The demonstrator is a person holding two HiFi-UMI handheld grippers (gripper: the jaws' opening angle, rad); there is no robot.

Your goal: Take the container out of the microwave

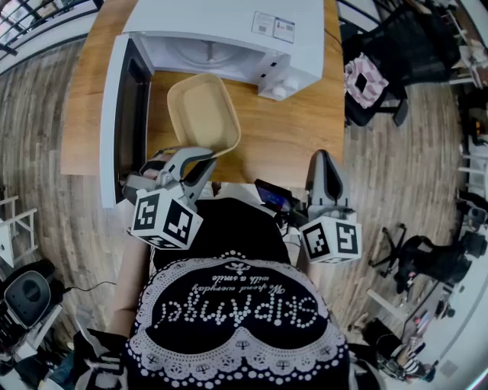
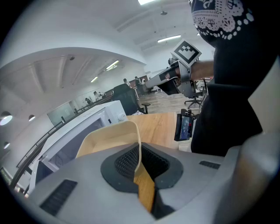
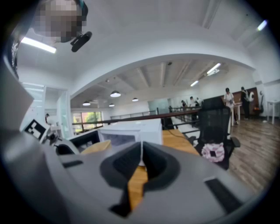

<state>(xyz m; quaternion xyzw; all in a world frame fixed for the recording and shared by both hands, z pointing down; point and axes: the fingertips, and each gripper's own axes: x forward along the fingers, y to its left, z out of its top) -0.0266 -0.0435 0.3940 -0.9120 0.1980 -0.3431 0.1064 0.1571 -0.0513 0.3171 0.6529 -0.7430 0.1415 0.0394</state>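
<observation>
Our left gripper [image 1: 200, 156] clamps its fingers on the beige container's [image 1: 202, 114] near rim, the open microwave [image 1: 229, 30] just beyond them; our right gripper's [image 1: 324, 156] fingers rest together, empty.

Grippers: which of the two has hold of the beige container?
The left gripper: its jaws are clamped on the rim of the beige container, outside the microwave. The right gripper is shut on nothing, apart from it.

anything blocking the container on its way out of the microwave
Nothing visible: the left gripper holds the beige container by its rim, jaws shut on it, already outside the open microwave, above the wooden table.
</observation>
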